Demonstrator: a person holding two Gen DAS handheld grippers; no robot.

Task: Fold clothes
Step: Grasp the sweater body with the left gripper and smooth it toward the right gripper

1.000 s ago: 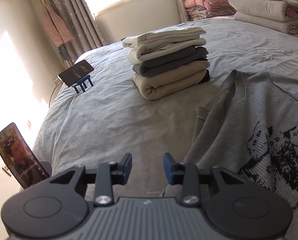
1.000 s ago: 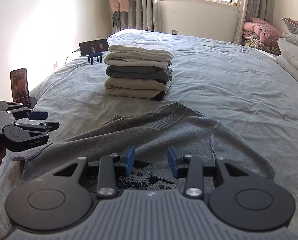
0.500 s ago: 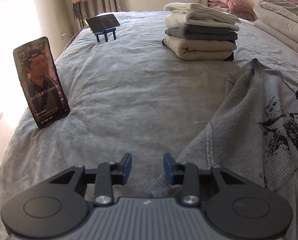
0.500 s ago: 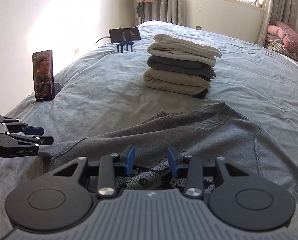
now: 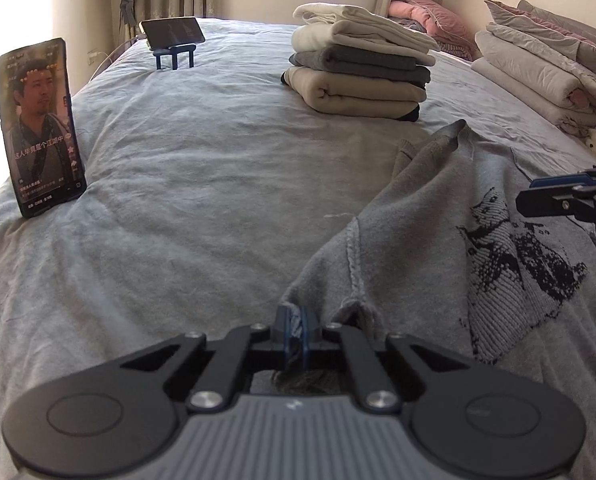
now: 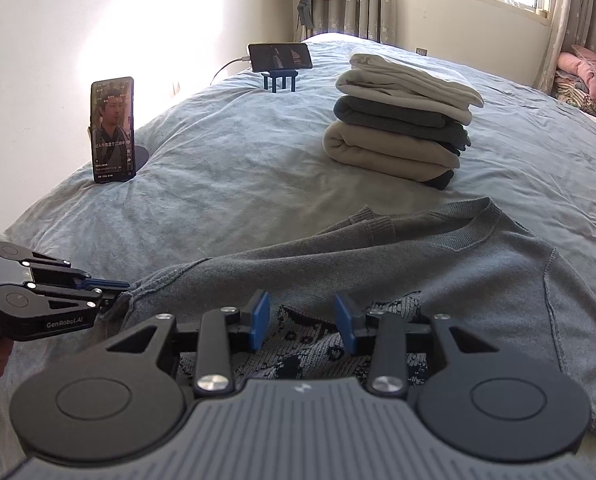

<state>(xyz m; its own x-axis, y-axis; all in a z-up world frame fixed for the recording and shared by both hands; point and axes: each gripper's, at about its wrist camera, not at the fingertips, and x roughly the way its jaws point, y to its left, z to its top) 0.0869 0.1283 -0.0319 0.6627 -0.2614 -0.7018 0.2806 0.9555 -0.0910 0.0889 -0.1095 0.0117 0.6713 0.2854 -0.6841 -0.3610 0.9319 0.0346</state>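
Left wrist view, left gripper (image 5: 296,330) just pinched onto grey sweater (image 5: 438,216) edge; right gripper (image 6: 302,322) part-open above it; folded stack (image 5: 362,76) beyond

Showing "GenRobot.AI" in white letters on the side of the left hand-held gripper (image 6: 109,294). Showing small Chinese subtitles, too small for reading, on the standing phone (image 6: 112,129).
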